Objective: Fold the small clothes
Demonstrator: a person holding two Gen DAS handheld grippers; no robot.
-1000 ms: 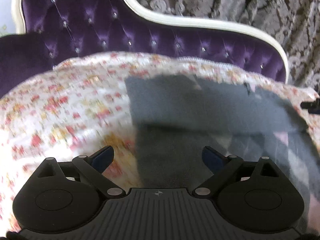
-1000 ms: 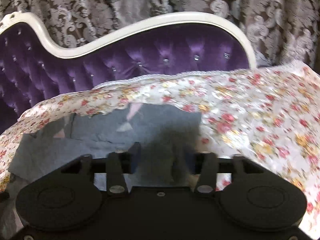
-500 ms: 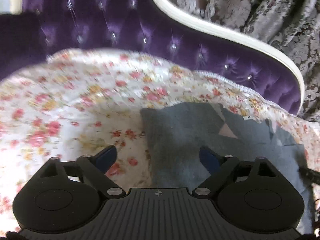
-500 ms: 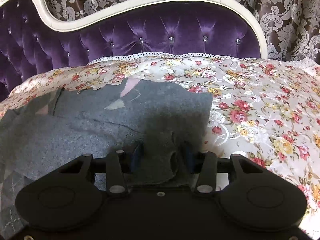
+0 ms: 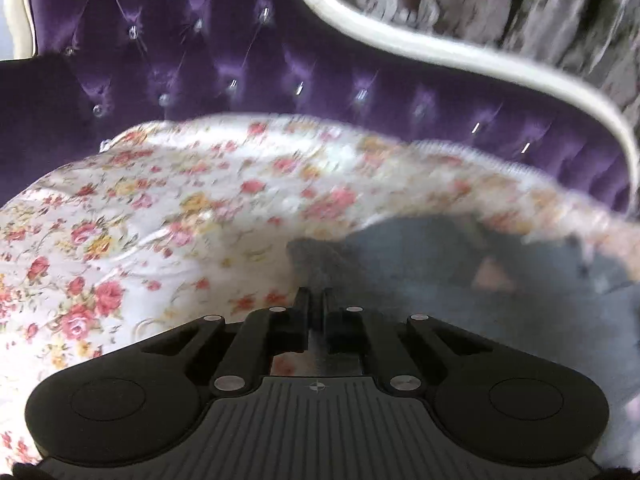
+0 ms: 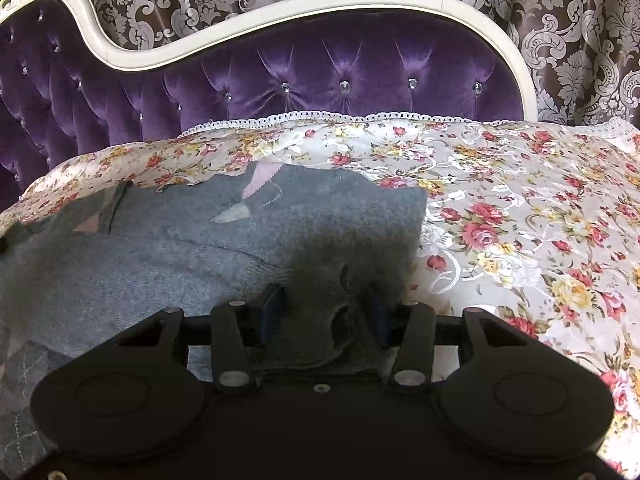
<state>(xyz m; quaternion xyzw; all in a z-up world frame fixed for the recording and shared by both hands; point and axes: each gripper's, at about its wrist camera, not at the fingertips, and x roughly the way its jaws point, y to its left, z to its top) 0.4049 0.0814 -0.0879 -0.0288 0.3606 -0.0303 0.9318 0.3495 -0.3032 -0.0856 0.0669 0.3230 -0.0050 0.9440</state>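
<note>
While the purple tufted sofa (image 6: 340, 76) is filling the background, a floral cover (image 6: 520, 208) is lying over its seat, and the grey sweater (image 6: 248, 232) is lying spread on that cover. At its left edge, the left gripper (image 5: 316, 300) is pinching the knit with jaws almost together. The right gripper (image 6: 326, 304) is standing half open, a bunched fold sitting between its pads.
</note>
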